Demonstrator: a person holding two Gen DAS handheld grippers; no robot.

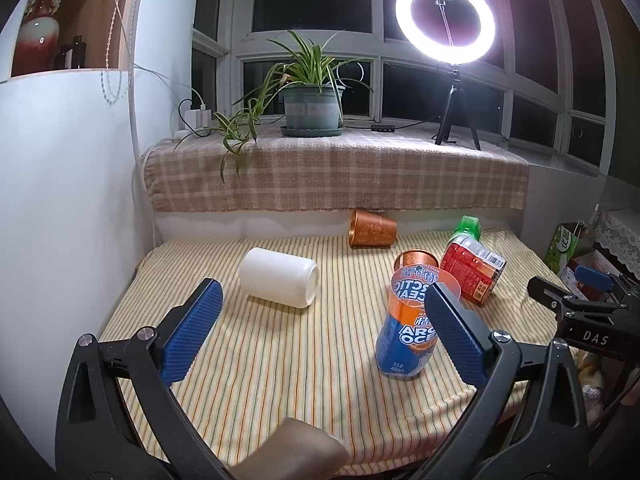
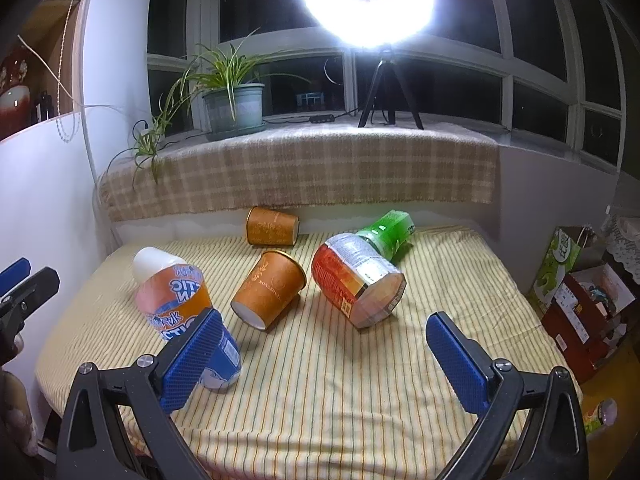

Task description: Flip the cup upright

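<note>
Both grippers stand wide apart and hold nothing: the left gripper point(image 1: 324, 330) and the right gripper point(image 2: 320, 354) hover over the striped tablecloth point(image 1: 280, 360). The landmark is the blue and orange plastic cup point(image 1: 412, 324), standing tilted on the cloth with its mouth up. The white cup point(image 1: 279, 282) lies on its side to its left. Just behind it an orange paper cup point(image 2: 270, 288) lies tipped over, and a second orange cup point(image 1: 372, 229) lies farther back by the wall. A red and green bottle point(image 2: 360, 276) lies to its right
</note>
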